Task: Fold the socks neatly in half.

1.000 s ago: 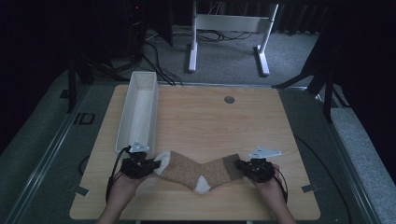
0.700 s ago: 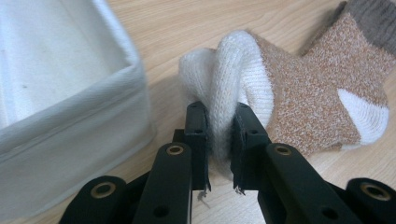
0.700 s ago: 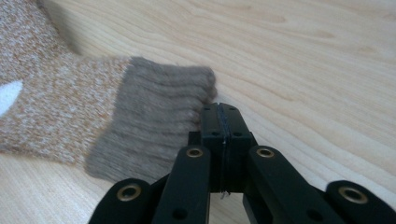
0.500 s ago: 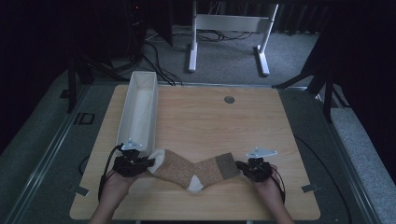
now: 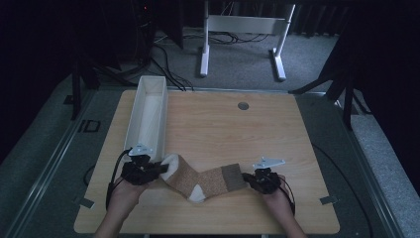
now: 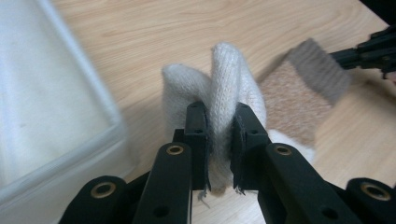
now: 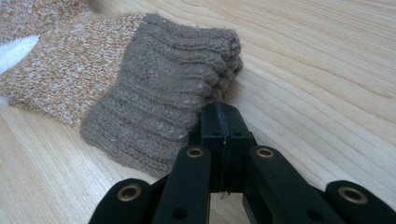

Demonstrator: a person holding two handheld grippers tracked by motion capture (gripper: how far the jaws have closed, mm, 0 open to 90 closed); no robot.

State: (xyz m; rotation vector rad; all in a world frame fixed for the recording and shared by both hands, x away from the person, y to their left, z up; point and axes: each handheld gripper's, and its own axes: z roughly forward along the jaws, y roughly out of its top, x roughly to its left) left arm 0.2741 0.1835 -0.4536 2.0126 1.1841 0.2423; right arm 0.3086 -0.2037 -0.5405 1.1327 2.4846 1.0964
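While it lies bent in a shallow V across the near part of the wooden table [image 5: 237,134], the sock [image 5: 200,178] is held at its white toe end by the left gripper [image 5: 157,168]. In the left gripper view the white knit of the toe bunches up between the two black jaws, which are clamped on it. The sock's body is speckled orange-brown, with a white heel patch at the bend nearest the person and a darker brown ribbed cuff [image 7: 159,112] at the other end. At that cuff sits the right gripper [image 5: 249,178]. In the right gripper view its jaws are pressed fully together, tips touching the cuff's edge; whether any fabric is caught between them cannot be told. A hand [image 5: 125,194] holds the left gripper and another hand [image 5: 278,202] holds the right, both coming in from the near edge. Just beyond the left gripper stands a long, narrow white bin [image 5: 147,115], running away along the table's left side. A small round grey disc [image 5: 243,105] sits in the tabletop farther back.
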